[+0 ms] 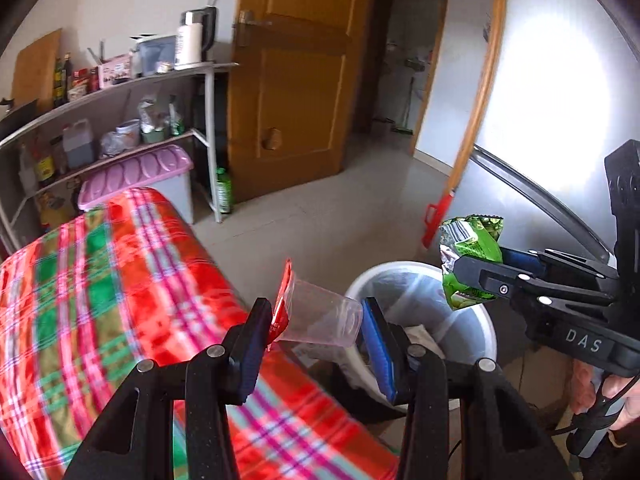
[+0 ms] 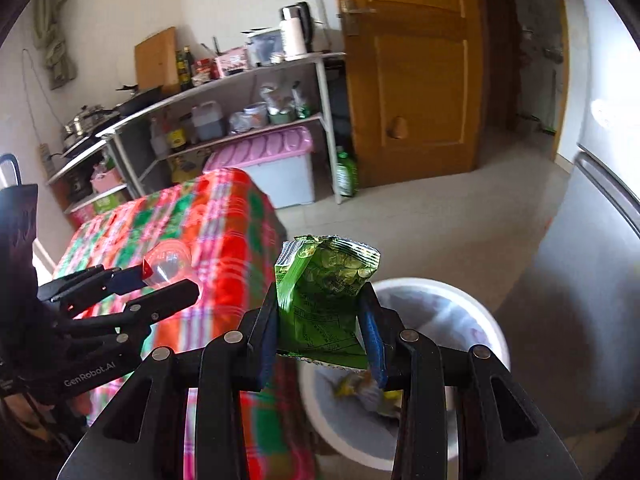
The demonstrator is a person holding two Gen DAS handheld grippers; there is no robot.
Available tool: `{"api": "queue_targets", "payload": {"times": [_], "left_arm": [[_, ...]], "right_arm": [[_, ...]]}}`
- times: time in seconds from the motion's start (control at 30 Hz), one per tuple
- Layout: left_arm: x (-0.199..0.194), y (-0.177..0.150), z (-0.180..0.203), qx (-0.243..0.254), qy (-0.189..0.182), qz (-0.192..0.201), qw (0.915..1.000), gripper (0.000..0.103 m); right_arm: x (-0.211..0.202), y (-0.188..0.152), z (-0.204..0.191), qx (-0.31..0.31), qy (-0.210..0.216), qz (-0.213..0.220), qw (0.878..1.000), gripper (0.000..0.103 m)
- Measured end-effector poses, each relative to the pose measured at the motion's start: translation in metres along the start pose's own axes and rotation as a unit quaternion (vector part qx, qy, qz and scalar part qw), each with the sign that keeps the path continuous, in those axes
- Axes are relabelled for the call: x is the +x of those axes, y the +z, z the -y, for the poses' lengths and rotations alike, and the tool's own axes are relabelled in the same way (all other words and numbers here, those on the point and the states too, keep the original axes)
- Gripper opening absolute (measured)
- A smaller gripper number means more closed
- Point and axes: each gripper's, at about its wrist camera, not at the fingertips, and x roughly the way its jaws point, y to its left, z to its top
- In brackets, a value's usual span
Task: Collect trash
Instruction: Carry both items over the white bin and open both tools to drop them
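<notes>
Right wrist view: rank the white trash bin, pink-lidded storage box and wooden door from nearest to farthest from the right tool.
1. White trash bin, just below the right tool.
2. Pink-lidded storage box, past the plaid-covered table.
3. Wooden door, at the back.

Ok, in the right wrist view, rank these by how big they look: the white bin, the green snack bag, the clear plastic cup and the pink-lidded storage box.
1. white bin
2. green snack bag, though it sits close to the camera, which inflates it
3. pink-lidded storage box, farther off, so probably bigger in reality than it looks
4. clear plastic cup
</notes>
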Motion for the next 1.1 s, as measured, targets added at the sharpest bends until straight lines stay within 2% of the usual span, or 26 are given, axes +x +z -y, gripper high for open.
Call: {"api": "queue_targets", "payload": {"times": [0.1,0.3,0.5,0.63,0.9,0.97,1.03,1.1], "left_arm": [[0.021,-0.002,0.024,0.006,-0.024,-0.014,0.9996,0.047],[0.065,-0.013,0.059,0.017,-0.047,-0.056,0.9972,0.047],[0.096,-0.028,0.080,0.026,-0.049,-0.089,0.9945,0.047],[0.109,-0.034,0.082,0.033,-0.028,-0.100,0.9940,0.047],[0.116,-0.035,0.080,0.035,-0.017,-0.108,0.9934,0.047],[0.116,-0.034,0.081,0.035,-0.017,-0.106,0.9936,0.047],[0.114,-0.033,0.080,0.031,-0.022,-0.105,0.9937,0.051],[0.110,-0.032,0.080,0.031,-0.022,-0.101,0.9941,0.056]], "right_arm": [[0.005,-0.013,0.029,0.020,-0.021,-0.017,0.999,0.038],[0.019,-0.039,0.074,0.039,-0.056,-0.050,0.996,0.038],[0.039,-0.060,0.102,0.050,-0.064,-0.087,0.993,0.038],[0.048,-0.069,0.113,0.055,-0.070,-0.103,0.991,0.039],[0.068,-0.077,0.117,0.054,-0.072,-0.122,0.988,0.041],[0.068,-0.079,0.117,0.053,-0.075,-0.122,0.988,0.045],[0.067,-0.079,0.116,0.054,-0.074,-0.120,0.989,0.051],[0.065,-0.078,0.115,0.056,-0.074,-0.115,0.989,0.052]]}}
